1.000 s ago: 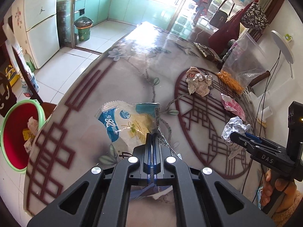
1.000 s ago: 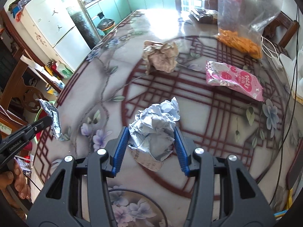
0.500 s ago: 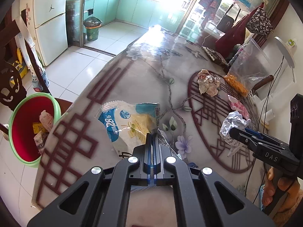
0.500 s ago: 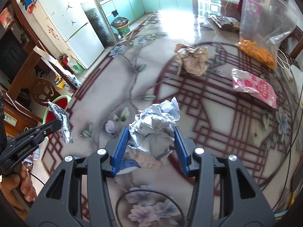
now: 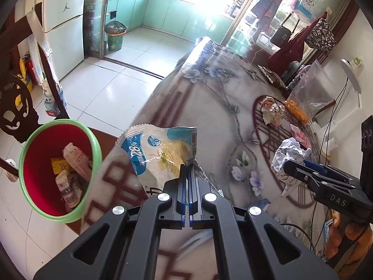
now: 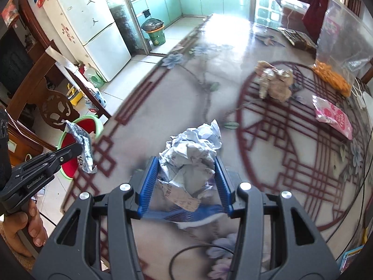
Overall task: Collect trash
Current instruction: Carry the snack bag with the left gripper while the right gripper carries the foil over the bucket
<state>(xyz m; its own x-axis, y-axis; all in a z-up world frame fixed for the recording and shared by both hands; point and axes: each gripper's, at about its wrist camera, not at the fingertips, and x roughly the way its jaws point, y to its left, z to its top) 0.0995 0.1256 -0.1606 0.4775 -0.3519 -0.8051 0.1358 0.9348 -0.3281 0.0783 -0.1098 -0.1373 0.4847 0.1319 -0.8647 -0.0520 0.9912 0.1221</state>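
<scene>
My left gripper [image 5: 187, 166] is shut on the edge of a blue and white snack wrapper [image 5: 158, 151], held in the air over the table's left edge. Just left of it, on the floor, stands a red bin with a green rim [image 5: 35, 144] holding several wrappers. My right gripper [image 6: 187, 163] is shut on a crumpled white paper ball [image 6: 191, 147], lifted above the table. The right wrist view also shows the left gripper [image 6: 78, 148] with the wrapper [image 6: 82, 143] in front of the bin [image 6: 67, 166]. In the left wrist view the right gripper [image 5: 293, 166] carries the paper ball [image 5: 289, 154].
On the patterned table [image 6: 181, 88] lie a crumpled foil wrapper [image 6: 276, 81], a pink snack packet [image 6: 333, 116] and a clear bag of orange snacks [image 6: 335, 70]. A dark wooden chair [image 5: 16, 107] stands by the bin. A fridge [image 6: 88, 23] and a green kitchen bin [image 5: 114, 37] are farther off.
Both grippers have travelled left toward the table's edge with their loads. The red bin has come closer and larger in the left wrist view.
</scene>
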